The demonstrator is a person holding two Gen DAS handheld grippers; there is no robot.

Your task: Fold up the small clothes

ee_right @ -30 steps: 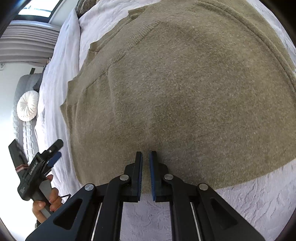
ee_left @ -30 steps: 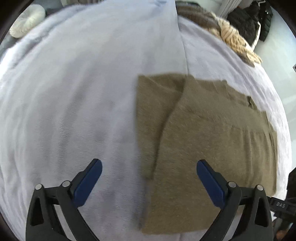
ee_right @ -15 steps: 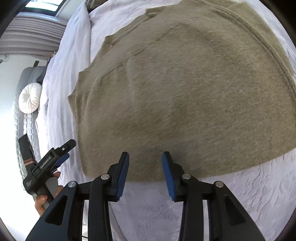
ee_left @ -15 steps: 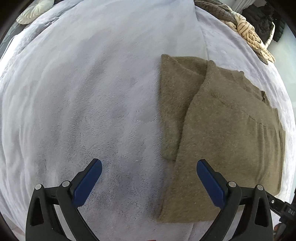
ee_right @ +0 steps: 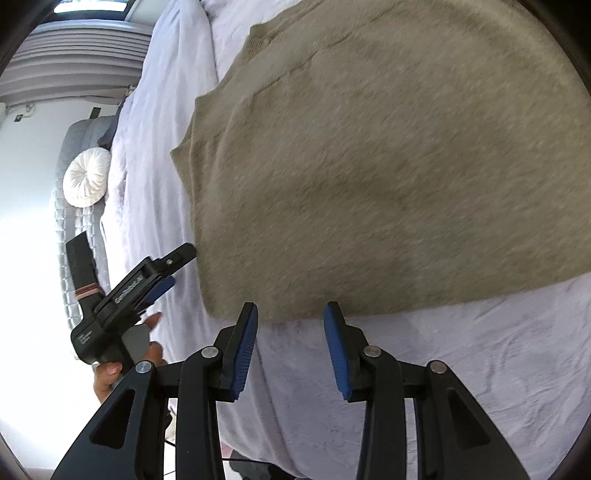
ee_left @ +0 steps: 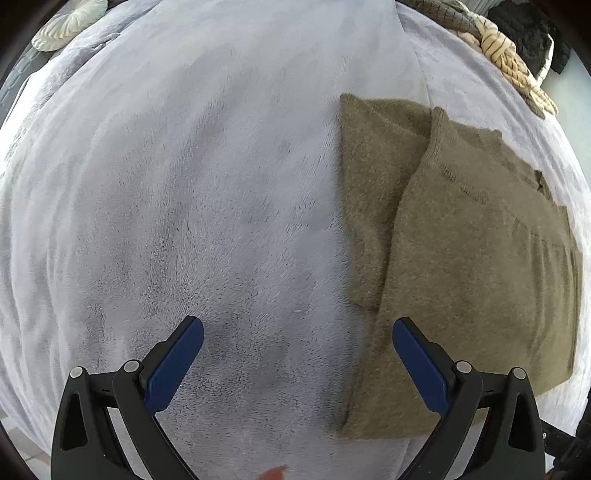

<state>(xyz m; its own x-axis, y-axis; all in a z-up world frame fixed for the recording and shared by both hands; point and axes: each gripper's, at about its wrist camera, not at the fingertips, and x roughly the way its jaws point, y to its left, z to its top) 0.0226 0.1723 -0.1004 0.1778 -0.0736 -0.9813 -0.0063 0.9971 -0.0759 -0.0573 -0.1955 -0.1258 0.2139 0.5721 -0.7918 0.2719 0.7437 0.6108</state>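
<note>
Left wrist view: left gripper (ee_left: 297, 356) spread wide, nothing between its blue pads, hovering over the pale grey bed (ee_left: 192, 206). Olive sweater (ee_left: 465, 266) lies flat on the bed to the right, folded, one layer overlapping another along a slanted edge; its lower left part sits just ahead of the right-hand pad. Round white cushion (ee_left: 70, 24) at far top left, cream cable-knit garment (ee_left: 513, 62) and dark clothes (ee_left: 532, 33) at top right edge of the bed.

Right wrist view: right gripper (ee_right: 291, 345) parted, empty, pads just at the sweater's (ee_right: 388, 158) near hem; can't tell if touching. Sweater fills most of the frame on the bed (ee_right: 461, 369). Left gripper (ee_right: 173, 269) seen at left, held by a hand (ee_right: 122, 360), tips just beside the sweater's corner. Cushion (ee_right: 86, 177) by the headboard.
</note>
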